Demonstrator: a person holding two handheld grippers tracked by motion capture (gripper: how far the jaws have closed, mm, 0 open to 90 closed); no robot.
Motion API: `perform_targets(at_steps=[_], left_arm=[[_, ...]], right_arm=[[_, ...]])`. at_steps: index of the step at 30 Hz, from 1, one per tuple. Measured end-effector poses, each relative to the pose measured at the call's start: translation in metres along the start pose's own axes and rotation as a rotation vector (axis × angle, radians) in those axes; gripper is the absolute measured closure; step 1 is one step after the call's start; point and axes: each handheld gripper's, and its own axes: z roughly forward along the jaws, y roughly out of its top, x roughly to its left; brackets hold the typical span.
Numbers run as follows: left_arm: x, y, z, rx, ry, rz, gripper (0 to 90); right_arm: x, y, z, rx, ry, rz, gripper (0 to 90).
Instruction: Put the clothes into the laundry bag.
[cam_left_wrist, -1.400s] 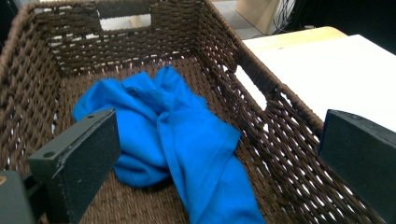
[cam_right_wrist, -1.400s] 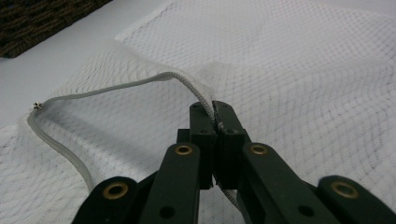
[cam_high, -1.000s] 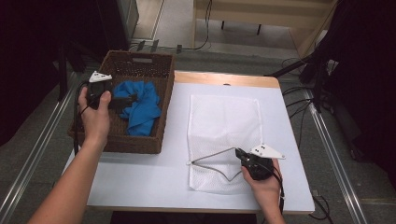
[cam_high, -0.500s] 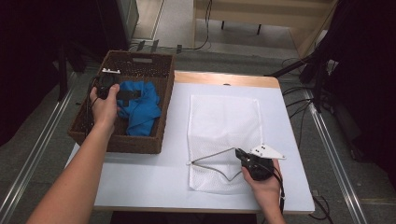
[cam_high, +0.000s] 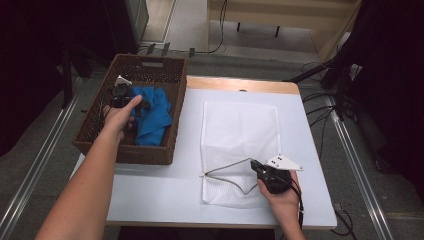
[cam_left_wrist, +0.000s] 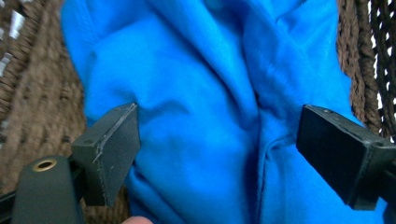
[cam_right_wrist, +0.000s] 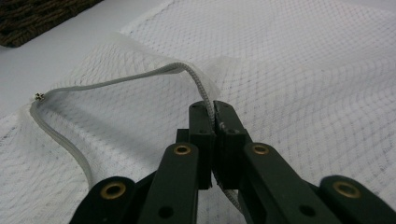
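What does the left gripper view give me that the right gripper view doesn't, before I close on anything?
Left gripper view: the left gripper, jaws wide apart, straddling a fold of the blue cloth in the wicker basket.

Right gripper view: the right gripper, jaws shut on the zipper edge of the white mesh bag, lifting its mouth off the white table.

Both: a bit of the wicker basket.

Both grippers hand-held, arms extended.
Left gripper (cam_left_wrist: 218, 154): jaws spread wide. Right gripper (cam_right_wrist: 215, 122): jaws pressed together, left forearm (cam_high: 85, 190) reaching forward.
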Motion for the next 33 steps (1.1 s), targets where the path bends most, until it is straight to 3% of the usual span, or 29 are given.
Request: perform_targets(at_steps=[3, 4, 5, 7, 9, 10, 13, 16, 17, 18, 19, 20, 21, 22, 23, 24, 25, 27, 28, 30, 33], left_arm=[[-0.001, -0.002, 0.004, 0.04, -0.018, 0.004, 13.8], [-0.001, -0.004, 0.008, 0.082, 0.007, 0.014, 15.3], [-0.002, -0.005, 0.009, 0.093, 0.022, 0.019, 16.5], [-0.005, -0.004, 0.008, 0.1, 0.049, 0.029, 19.7], [-0.007, -0.003, 0.007, 0.104, 0.048, 0.03, 23.1], [-0.006, -0.003, 0.005, 0.106, 0.03, 0.03, 37.6], [-0.008, -0.002, 0.002, 0.117, -0.04, 0.034, 62.1], [-0.013, -0.003, 0.0, 0.119, -0.061, 0.068, 70.2], [-0.018, -0.004, -0.003, 0.114, -0.133, 0.11, 71.8], [-0.018, -0.004, -0.003, 0.114, -0.133, 0.11, 72.8], [-0.02, -0.004, -0.004, 0.114, -0.192, 0.124, 73.3], [-0.025, -0.005, -0.005, 0.131, -0.287, 0.151, 73.0], [-0.028, -0.006, -0.004, 0.127, -0.28, 0.178, 70.9], [-0.03, -0.008, -0.002, 0.106, -0.234, 0.204, 64.3], [-0.03, -0.008, -0.002, 0.106, -0.234, 0.204, 53.8], [-0.031, -0.008, -0.001, 0.088, -0.191, 0.209, 53.8], [-0.031, -0.005, 0.001, 0.093, -0.149, 0.159, 31.4], [-0.031, -0.003, 0.0, 0.088, -0.118, 0.155, 18.8], [-0.031, -0.003, 0.0, 0.088, -0.118, 0.155, 14.2], [-0.034, -0.001, 0.002, 0.117, -0.092, 0.144, 13.7], [-0.042, -0.003, 0.008, 0.177, -0.082, 0.186, 13.8]], right_arm=[[0.0, 0.0, 0.0, 0.0, -0.001, -0.003, 88.4], [0.001, 0.0, 0.0, 0.002, -0.001, -0.004, 88.3], [0.001, 0.0, 0.0, 0.002, 0.0, -0.003, 88.4], [0.001, 0.0, 0.0, 0.002, 0.0, -0.003, 88.4], [0.001, 0.0, 0.0, 0.003, 0.0, -0.001, 88.3], [0.001, 0.0, 0.0, 0.003, 0.001, -0.004, 88.3], [0.001, 0.0, 0.0, 0.002, 0.0, -0.008, 88.3], [0.001, 0.0, -0.001, -0.001, 0.0, -0.01, 88.4], [0.001, 0.0, -0.001, -0.002, 0.0, -0.01, 88.3], [0.0, -0.001, -0.001, -0.002, 0.0, -0.013, 88.3], [0.0, -0.001, -0.001, -0.002, 0.0, -0.012, 88.4], [0.0, -0.001, -0.001, -0.003, 0.001, -0.012, 88.4], [0.0, -0.001, -0.001, -0.002, 0.002, -0.013, 88.4], [0.0, -0.001, 0.0, -0.001, 0.002, -0.014, 88.4], [0.0, -0.001, 0.0, -0.001, 0.002, -0.014, 88.4], [0.0, -0.001, 0.0, 0.0, 0.001, -0.012, 88.4], [0.001, -0.001, -0.001, 0.0, 0.0, -0.014, 88.3], [0.0, -0.001, 0.0, 0.0, 0.002, -0.012, 88.3], [0.0, -0.001, 0.0, 0.0, 0.002, -0.012, 88.3], [0.0, -0.002, 0.0, 0.003, 0.004, -0.009, 88.2], [0.0, -0.002, 0.001, 0.006, 0.005, -0.01, 88.1]])
